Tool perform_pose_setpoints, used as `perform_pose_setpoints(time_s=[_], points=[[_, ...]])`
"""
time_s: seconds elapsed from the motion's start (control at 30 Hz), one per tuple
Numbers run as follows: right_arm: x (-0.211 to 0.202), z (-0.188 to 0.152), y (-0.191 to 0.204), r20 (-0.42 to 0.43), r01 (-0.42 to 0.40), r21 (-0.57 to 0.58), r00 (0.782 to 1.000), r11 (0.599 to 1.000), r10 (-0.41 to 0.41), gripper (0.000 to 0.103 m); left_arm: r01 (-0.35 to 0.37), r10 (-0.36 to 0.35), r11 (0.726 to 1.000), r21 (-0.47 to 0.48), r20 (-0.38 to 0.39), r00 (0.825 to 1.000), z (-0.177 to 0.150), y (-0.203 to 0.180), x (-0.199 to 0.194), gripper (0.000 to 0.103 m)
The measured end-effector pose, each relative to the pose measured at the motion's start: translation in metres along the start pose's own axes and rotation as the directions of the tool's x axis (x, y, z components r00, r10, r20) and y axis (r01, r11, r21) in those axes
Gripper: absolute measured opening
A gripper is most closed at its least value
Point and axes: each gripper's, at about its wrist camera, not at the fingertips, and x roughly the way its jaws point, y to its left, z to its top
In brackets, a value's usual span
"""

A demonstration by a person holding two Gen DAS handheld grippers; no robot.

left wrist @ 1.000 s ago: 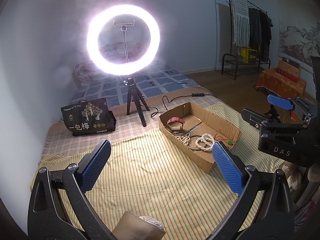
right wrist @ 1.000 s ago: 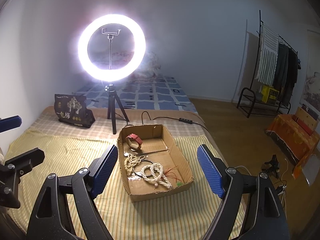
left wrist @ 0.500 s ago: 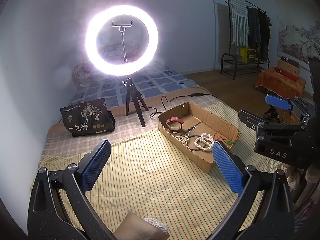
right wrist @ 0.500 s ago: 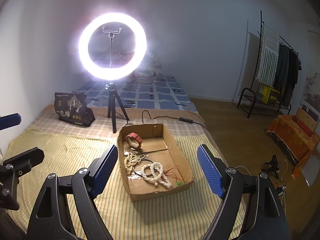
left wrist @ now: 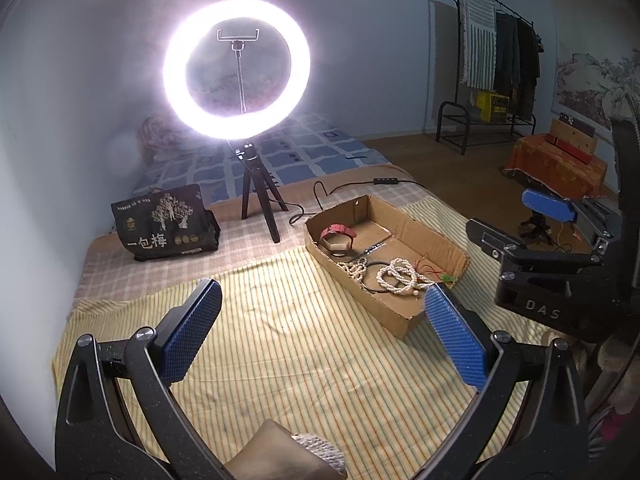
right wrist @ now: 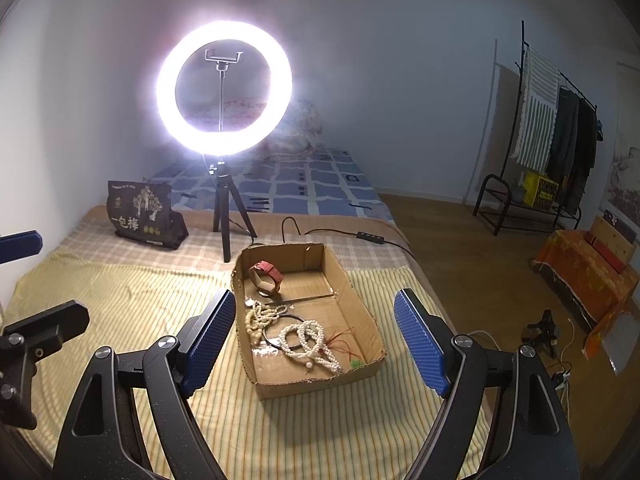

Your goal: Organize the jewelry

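A shallow cardboard box (right wrist: pixel 360 304) lies on the yellow striped bedspread (right wrist: pixel 120 304). It holds a red watch (right wrist: pixel 267 276), white bead strings (right wrist: pixel 308 340), a cream bead bracelet (right wrist: pixel 260 316) and a black ring. My right gripper (right wrist: pixel 316 340) is open and empty, held above the near end of the box. My left gripper (left wrist: pixel 320 332) is open and empty over the bedspread, left of the box (left wrist: pixel 404 316). The right gripper shows in the left wrist view (left wrist: pixel 552 236).
A lit ring light on a tripod (right wrist: pixel 224 92) stands behind the box, its cable (right wrist: pixel 360 236) trailing right. A black printed bag (right wrist: pixel 144 216) sits at the back left. A clothes rack (right wrist: pixel 552 148) and an orange-covered stand (right wrist: pixel 580 272) are on the floor to the right.
Both grippers have drifted slightly; the box sits a little lower and nearer in the right wrist view. Both stay open and empty.
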Motion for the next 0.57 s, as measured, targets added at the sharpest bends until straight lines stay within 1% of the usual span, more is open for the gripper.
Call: perform_pose_setpoints(time_s=[0.43, 0.57], points=[[0.0015, -0.0029, 0.0021, -0.009, -0.002, -0.014, 1.0, 1.0, 0.001, 0.081, -0.016, 0.016, 1.0, 0.0, 0.011, 1.0, -0.0012, 0.0004, -0.0005, 0.103], [0.0015, -0.0028, 0.0025, -0.008, -0.001, -0.014, 1.0, 1.0, 0.001, 0.081, -0.045, 0.045, 0.999, 0.007, 0.022, 0.999, -0.0009, -0.0005, 0.0007, 0.103]])
